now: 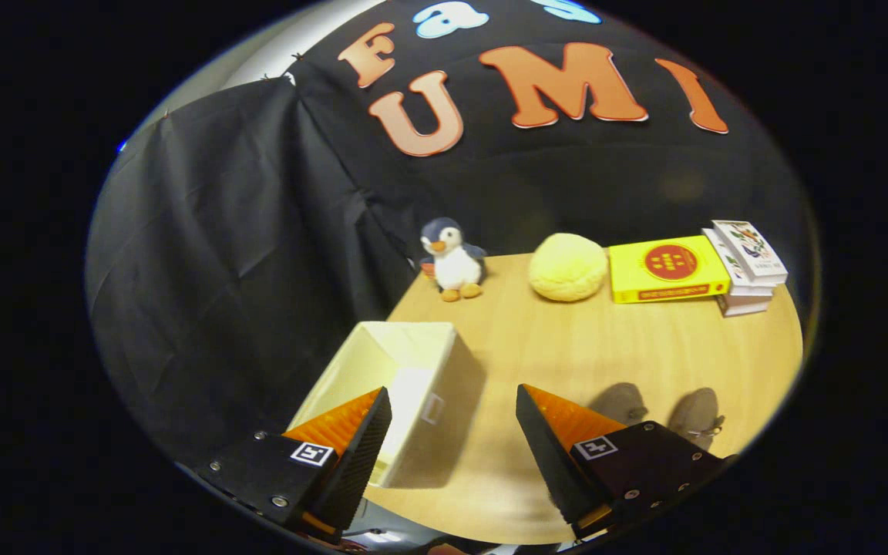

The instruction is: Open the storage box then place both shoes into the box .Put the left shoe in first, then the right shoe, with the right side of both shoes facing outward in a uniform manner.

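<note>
- Cream-coloured fabric makes up the storage box (405,385), which sits on the wooden table (567,339) at its near left edge, close to the black booth wall (220,254).
- Your gripper (453,405) hangs above the table with its fingers spread wide apart and nothing between them.
- Your left finger (351,435) lies over the near part of the box, so the box shows just ahead of that finger and partly between the two.
- You can see down into the box from above: its top looks open, and the pale inner walls show. One outer side carries a small light tab or label holder.
- Two grey-brown shoes (660,412) lie side by side on the table, just beyond and to the outside of your right finger (560,439), which hides their near parts. They sit well apart from the box, with bare tabletop between.
- Which shoe is left and which is right you cannot tell from here; they are dim and partly covered.
- Far across the table, a plush penguin (452,260) stands near the wall corner, a round yellow plush (567,267) rests beside it, then a yellow book (666,268), touching a small stack of white books (748,266).
</note>
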Motion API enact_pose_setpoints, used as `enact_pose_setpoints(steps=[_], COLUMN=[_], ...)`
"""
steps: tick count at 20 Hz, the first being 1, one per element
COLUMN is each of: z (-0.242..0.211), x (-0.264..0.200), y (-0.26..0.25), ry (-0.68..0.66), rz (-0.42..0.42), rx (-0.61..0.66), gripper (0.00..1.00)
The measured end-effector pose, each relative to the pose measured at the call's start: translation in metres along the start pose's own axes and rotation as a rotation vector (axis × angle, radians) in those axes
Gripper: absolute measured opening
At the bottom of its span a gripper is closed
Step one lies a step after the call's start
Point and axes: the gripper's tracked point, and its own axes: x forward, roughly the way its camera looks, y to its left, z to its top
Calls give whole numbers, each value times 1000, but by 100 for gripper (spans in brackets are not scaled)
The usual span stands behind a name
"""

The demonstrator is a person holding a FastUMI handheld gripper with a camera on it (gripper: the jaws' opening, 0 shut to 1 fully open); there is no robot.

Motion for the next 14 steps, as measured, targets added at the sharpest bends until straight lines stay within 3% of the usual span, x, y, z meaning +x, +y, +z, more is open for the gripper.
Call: enact_pose_setpoints(steps=[7, 14], z=[-66, -117], x=[4, 43], y=[-96, -146], ry=[125, 240], rz=[-194, -268], rx=[7, 31], gripper=[97, 91])
